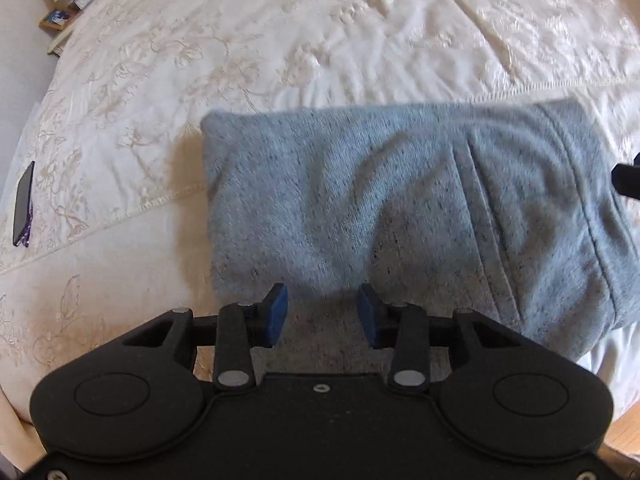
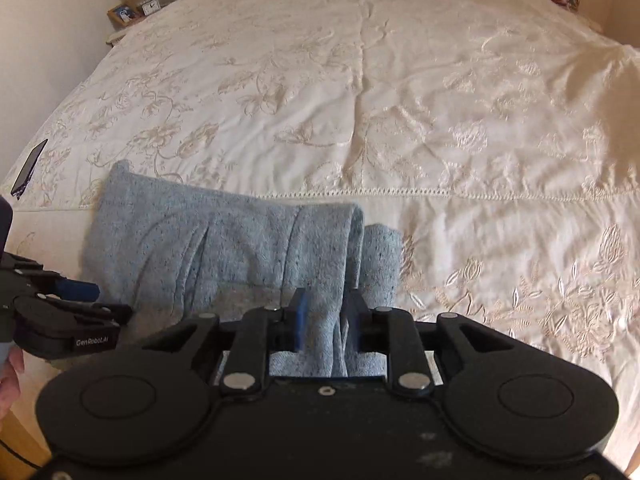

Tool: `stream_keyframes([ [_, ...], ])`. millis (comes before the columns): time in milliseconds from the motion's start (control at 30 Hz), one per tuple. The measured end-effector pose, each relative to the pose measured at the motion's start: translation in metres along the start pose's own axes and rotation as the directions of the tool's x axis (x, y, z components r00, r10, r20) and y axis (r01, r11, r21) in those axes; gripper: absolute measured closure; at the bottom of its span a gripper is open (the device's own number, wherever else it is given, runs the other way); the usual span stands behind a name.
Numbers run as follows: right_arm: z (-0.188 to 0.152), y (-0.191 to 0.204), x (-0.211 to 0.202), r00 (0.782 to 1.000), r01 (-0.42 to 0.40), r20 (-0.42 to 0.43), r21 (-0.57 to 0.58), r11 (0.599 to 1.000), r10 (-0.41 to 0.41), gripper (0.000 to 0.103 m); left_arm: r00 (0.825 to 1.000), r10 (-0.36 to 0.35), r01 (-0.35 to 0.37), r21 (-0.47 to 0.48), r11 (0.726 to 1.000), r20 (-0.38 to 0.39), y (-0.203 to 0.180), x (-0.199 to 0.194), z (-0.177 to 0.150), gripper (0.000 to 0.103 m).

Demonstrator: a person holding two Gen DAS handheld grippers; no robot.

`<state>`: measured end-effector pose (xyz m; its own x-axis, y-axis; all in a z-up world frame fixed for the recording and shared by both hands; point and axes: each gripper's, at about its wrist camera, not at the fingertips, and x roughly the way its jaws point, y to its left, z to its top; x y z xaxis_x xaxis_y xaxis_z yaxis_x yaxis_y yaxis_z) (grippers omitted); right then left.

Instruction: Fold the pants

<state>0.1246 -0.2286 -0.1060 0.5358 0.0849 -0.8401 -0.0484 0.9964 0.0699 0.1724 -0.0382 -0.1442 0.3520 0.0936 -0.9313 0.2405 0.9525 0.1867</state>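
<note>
We see the grey heathered knit pants (image 1: pixel 400 216), folded into a compact rectangle, lying on the cream embroidered bedspread (image 1: pixel 280 52) near the bed's front edge. The left gripper (image 1: pixel 323 316) hovers at the near edge of the bundle with its blue-padded jaws released and parted, nothing between them. The right gripper (image 2: pixel 326 318) has its jaws clenched on a raised fold at the right end of the pants, the cloth bunched between the pads. A dark flat phone (image 1: pixel 23 204) lies well apart, at the bedspread's left margin.
</note>
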Motion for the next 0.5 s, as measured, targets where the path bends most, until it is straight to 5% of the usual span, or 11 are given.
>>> stream_keyframes([
  [133, 0.004, -0.013, 0.010, 1.000, 0.015, -0.004, 0.028, 0.999, -0.015, 0.066, 0.998, -0.002, 0.004, -0.051, 0.999, 0.055, 0.025, -0.011, 0.006, 0.045],
  [300, 0.000, -0.044, 0.050, 0.987, 0.016, -0.162, 0.145, 0.989, 0.008, 0.064, 1.000, 0.012, -0.013, -0.071, 0.997, -0.014, 0.057, 0.021, 0.004, 0.045],
  [500, -0.008, -0.060, 0.072, 0.982, -0.005, -0.185, 0.190, 0.982, 0.041, 0.052, 0.996, -0.066, 0.062, -0.082, 0.995, -0.051, 0.081, 0.047, -0.005, 0.044],
])
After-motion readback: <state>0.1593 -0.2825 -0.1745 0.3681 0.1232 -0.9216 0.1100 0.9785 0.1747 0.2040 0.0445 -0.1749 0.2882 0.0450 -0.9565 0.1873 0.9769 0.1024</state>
